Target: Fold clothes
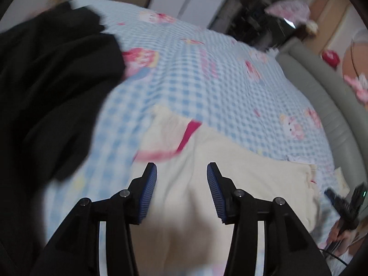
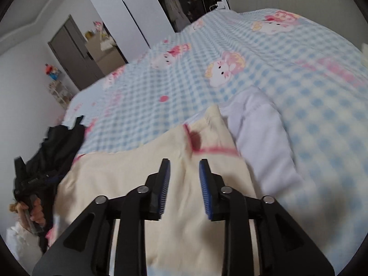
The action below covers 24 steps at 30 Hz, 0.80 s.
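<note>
The cream garment [image 1: 241, 184] with pink trim lies on the bed [image 1: 207, 73], filling the lower middle of both wrist views; its trimmed edge sits just above the jaws in each. In the left wrist view the left gripper [image 1: 181, 172] hangs over the cream cloth with its jaws spread and nothing between the pads. In the right wrist view the right gripper [image 2: 184, 168] is likewise above the cloth, jaws parted more narrowly, and the pads press on nothing. Both views are smeared by motion, so whether the cloth already lies doubled under the jaws is hard to say, though it looks so.

My reading: a fold of the cream garment has been laid down and released, and the step in hand is the move to the next grasp. The next move calls for picking two fresh points on an edge of the cloth, closing on one layer only, and carrying them across evenly.

A black garment [image 1: 50, 87] is heaped at the left of the left view; a pale lilac one [image 2: 264, 142] lies just right of the cream cloth.
</note>
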Each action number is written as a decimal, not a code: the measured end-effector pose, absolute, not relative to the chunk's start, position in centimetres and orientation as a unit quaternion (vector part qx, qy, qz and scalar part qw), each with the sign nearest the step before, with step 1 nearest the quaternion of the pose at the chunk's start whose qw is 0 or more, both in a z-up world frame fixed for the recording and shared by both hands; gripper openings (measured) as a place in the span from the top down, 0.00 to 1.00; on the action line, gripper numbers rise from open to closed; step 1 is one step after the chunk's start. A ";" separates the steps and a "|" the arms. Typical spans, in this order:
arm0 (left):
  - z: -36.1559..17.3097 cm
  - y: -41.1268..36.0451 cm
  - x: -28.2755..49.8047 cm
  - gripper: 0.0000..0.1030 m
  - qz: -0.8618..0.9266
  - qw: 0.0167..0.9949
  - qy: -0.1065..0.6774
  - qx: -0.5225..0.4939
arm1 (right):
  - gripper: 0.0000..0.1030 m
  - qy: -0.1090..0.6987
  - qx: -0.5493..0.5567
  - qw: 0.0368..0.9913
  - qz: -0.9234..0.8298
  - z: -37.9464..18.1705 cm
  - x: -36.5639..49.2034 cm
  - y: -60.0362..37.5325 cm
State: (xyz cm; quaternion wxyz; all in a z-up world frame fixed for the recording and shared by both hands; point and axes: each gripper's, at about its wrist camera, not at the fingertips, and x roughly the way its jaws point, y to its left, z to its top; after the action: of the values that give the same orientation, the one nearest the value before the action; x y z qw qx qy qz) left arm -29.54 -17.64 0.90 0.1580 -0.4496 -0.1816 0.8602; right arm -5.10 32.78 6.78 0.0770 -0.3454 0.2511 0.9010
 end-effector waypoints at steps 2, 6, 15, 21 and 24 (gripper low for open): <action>-1.1 -20.1 -26.0 0.52 0.841 0.141 -0.244 -0.461 | 0.55 0.279 -0.358 0.066 0.889 6.3 -1.6 31.9; -6.2 -22.8 -23.7 0.50 0.789 0.160 -0.330 -0.493 | 0.53 0.340 -0.439 0.021 0.831 0.6 2.5 29.5; -8.2 -22.8 -25.8 0.48 0.771 0.189 -0.402 -0.457 | 0.33 0.431 -0.356 0.084 0.825 -2.9 3.7 29.8; -10.1 -19.9 -28.4 0.70 0.772 0.162 -0.370 -0.491 | 0.25 0.471 -0.285 0.127 0.825 -2.8 2.7 31.0; -8.3 -19.4 -28.1 0.91 0.793 0.146 -0.349 -0.478 | 0.59 0.464 -0.312 0.133 0.818 -4.7 0.7 31.3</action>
State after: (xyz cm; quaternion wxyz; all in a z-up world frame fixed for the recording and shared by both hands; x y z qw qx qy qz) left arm -28.09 -19.45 -8.32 0.1460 -0.4782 -0.3490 0.7926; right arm 0.74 31.32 -4.69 0.1332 -0.3123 0.4638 0.8183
